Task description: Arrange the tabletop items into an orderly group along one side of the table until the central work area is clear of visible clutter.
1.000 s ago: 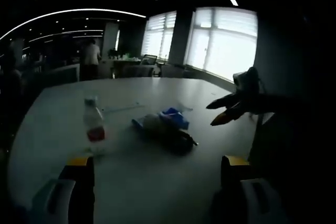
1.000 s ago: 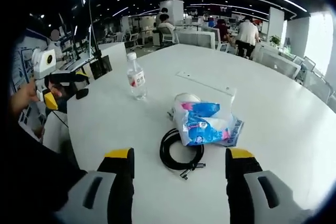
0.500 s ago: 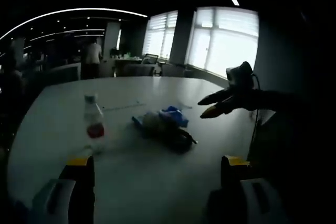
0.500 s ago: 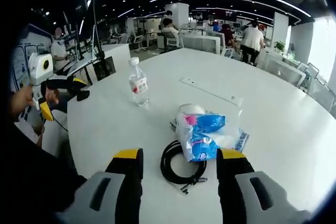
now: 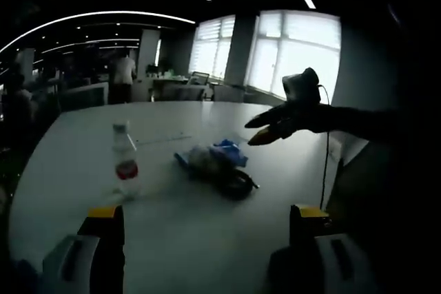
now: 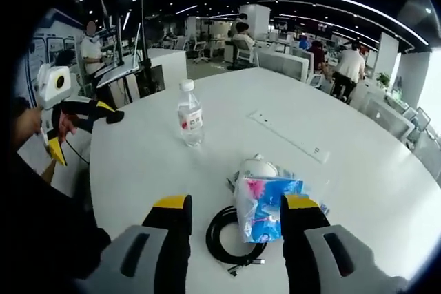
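On the round white table (image 6: 138,170) a clear water bottle (image 6: 190,122) with a red label stands upright. Nearer lie a blue and pink packet (image 6: 265,204), a white rounded item (image 6: 258,168) behind it and a coiled black cable (image 6: 231,246). My right gripper (image 6: 234,213) is open, its jaws above the cable and the packet. In the left gripper view the bottle (image 5: 125,163), packet (image 5: 222,152) and cable (image 5: 236,184) lie ahead of my open left gripper (image 5: 207,222). The right gripper (image 5: 265,127) reaches in from the right above the pile.
A long flat cover plate (image 6: 289,135) is set into the table beyond the pile. The left gripper (image 6: 76,122), held by a hand, stays off the table's near left edge. Desks, chairs and people fill the office behind. Bright windows (image 5: 296,53) stand past the far rim.
The right gripper has moved forward over the table until the cable and packet sit between its jaws, which have narrowed slightly. The left gripper has barely moved.
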